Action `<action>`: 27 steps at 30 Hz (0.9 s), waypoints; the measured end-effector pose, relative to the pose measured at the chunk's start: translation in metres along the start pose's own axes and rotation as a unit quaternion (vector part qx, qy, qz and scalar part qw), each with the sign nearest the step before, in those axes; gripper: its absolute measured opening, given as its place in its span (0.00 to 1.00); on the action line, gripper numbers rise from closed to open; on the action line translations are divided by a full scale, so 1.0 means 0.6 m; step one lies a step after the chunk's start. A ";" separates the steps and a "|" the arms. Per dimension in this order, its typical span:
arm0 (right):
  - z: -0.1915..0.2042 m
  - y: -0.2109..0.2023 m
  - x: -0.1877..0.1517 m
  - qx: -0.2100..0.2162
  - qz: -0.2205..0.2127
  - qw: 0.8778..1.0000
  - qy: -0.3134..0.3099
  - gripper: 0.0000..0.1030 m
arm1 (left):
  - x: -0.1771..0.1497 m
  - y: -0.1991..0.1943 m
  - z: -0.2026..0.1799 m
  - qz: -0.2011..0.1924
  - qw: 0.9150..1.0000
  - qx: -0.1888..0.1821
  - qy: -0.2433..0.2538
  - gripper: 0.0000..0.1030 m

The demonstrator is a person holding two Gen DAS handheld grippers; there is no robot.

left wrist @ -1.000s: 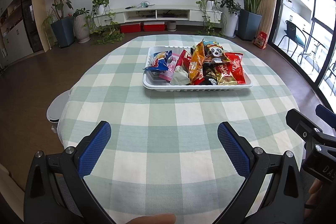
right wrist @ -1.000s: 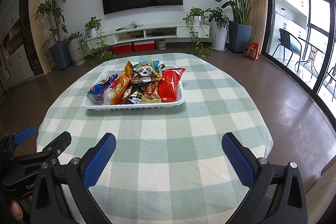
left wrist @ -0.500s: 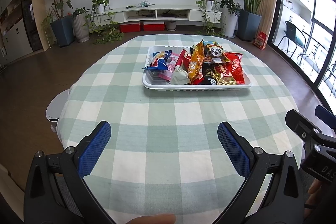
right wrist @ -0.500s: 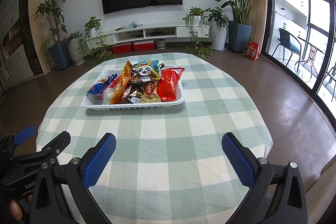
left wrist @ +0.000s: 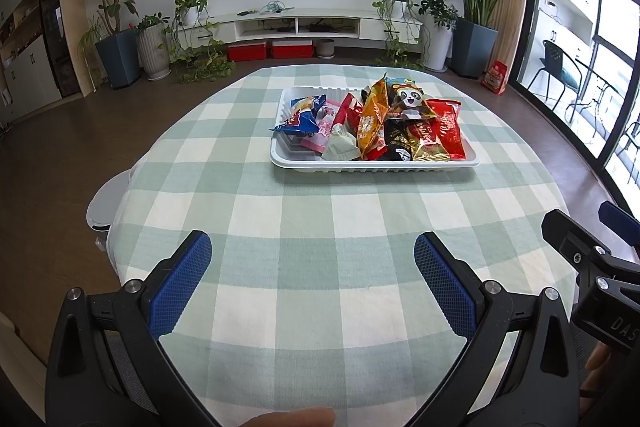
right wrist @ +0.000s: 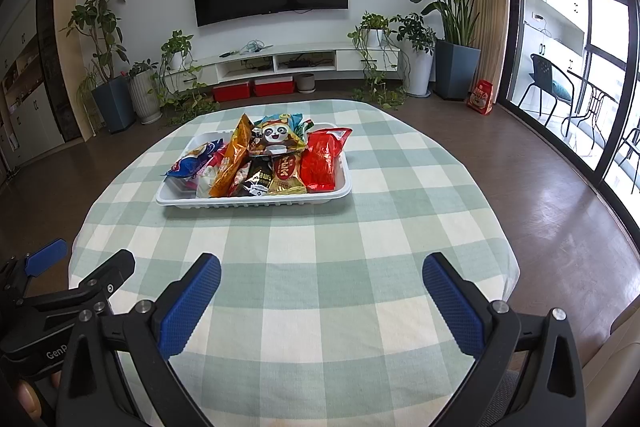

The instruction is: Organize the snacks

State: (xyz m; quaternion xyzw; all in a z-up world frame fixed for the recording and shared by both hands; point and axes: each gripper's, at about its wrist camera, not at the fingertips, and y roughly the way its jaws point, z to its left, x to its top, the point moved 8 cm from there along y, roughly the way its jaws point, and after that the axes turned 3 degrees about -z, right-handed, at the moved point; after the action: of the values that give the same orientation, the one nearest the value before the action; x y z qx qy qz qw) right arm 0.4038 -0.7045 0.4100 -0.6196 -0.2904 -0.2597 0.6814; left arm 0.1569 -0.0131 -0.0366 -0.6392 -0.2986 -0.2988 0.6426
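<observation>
Left gripper (left wrist: 312, 269) and right gripper (right wrist: 322, 283) hover over the near edge of the checked tablecloth (left wrist: 320, 235), jaws spread wide, holding nothing. The white tray (right wrist: 256, 201) of snack packets (right wrist: 276, 159) sits further off, well apart from both.

Hidden and cut-off parts

The lower snack packets (right wrist: 256, 181) in the tray (left wrist: 372, 165) are covered by those piled on top, and their print is too small to be read. The right gripper (left wrist: 600, 259) is cut off by the left view's edge.
</observation>
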 end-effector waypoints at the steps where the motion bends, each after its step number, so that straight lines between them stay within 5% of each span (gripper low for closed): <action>1: 0.000 0.000 0.000 0.000 0.000 1.000 0.000 1.00 | 0.001 0.000 0.003 0.000 1.000 0.000 0.000 1.00; 27: 0.000 -0.004 0.002 0.000 0.001 1.000 0.000 1.00 | -0.001 0.000 -0.002 0.001 1.000 -0.001 -0.001 1.00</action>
State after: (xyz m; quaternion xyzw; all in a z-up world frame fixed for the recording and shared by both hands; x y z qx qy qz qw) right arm 0.4032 -0.7048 0.4125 -0.6202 -0.2898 -0.2586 0.6815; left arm 0.1562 -0.0142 -0.0370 -0.6409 -0.2980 -0.2977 0.6418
